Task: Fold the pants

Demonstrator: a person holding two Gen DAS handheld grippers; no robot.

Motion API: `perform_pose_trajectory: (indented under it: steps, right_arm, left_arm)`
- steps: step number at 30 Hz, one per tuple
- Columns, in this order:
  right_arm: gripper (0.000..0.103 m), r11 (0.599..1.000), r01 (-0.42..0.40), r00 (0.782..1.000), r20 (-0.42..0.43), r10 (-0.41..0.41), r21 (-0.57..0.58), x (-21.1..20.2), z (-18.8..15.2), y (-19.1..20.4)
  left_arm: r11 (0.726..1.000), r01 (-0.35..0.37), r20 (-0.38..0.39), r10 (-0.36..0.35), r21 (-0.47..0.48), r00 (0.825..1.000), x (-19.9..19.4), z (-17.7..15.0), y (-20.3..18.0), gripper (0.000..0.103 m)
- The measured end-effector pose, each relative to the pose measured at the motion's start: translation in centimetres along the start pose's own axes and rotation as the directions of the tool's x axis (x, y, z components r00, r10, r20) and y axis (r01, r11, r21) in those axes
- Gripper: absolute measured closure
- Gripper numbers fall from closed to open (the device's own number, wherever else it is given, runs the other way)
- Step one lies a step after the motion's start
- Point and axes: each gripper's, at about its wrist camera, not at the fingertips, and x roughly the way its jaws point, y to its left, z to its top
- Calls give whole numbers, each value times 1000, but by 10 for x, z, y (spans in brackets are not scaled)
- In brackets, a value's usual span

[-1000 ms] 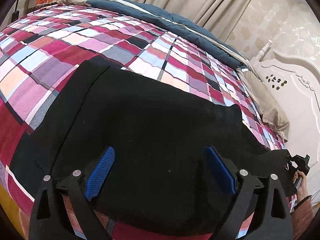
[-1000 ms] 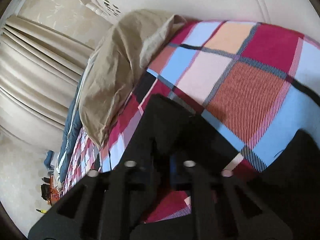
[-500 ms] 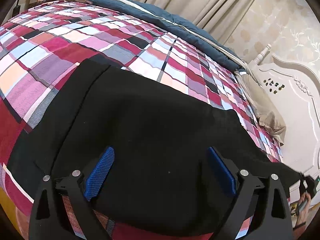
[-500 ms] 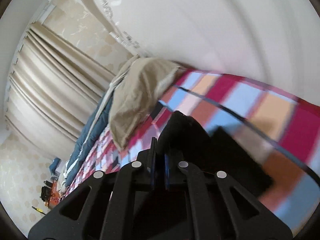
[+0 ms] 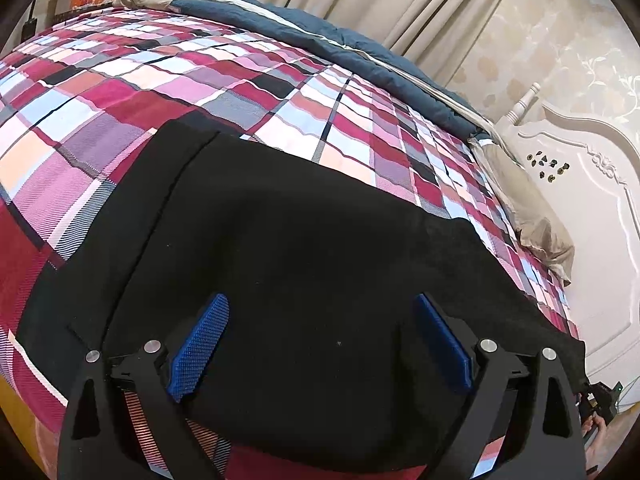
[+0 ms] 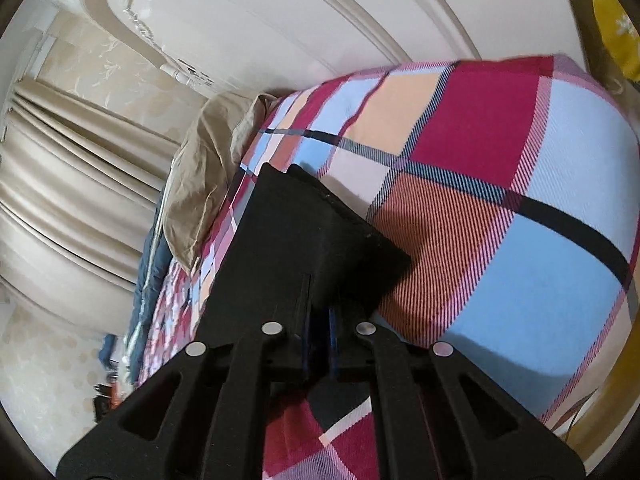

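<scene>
Black pants point(image 5: 304, 264) lie lengthwise — across the plaid bedspread point(image 5: 168, 80).

The black fabric pants point(image 5: 304, 280) on the pink checked bedspread point(image 5: 168, 92) are viewed closely, downward, from both wrists; the white carved headboard point(image 5: 592, 208) at two o'clock is shared.

The left gripper point(image 5: 320, 340) is made of black plastic arms; two blue pads point(image 5: 199, 346) with a bumpy grid are fixed on its fingers; four round silver screws are seen on top. The right gripper point(image 6: 318, 336) is built the same way; thin blue pad edges are seen between its black arms.
</scene>
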Motion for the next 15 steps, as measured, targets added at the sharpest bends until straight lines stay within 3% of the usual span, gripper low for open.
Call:
perform_pose_trajectory:
  steps: [4, 6, 10, 12, 15]
  right_arm:
    - [81, 995, 79, 997, 31, -77, -60, -19, 5, 15]
    - [55, 980, 145, 988, 76, -135, -139, -24, 15, 33]
    - [52, 963, 152, 987, 81, -137, -221, -11, 40, 59]
    - [48, 950, 194, 979, 109, -172, -246, -2, 55, 69]
    - [47, 944, 181, 984, 54, -173, -275, 25, 73, 77]
  left_arm:
    - [1000, 2, 1, -2, 5, 1000, -1, 0, -1, 11]
    - [1000, 1, 1, -1, 5, 1000, -1, 0, -1, 10]
    - [1000, -2, 2, 2, 10, 1000, -1, 0, -1, 10]
    - [1000, -6, 3, 6, 17, 1000, -1, -1, -2, 10]
    - [1000, -12, 5, 11, 27, 1000, 0, -1, -2, 10]
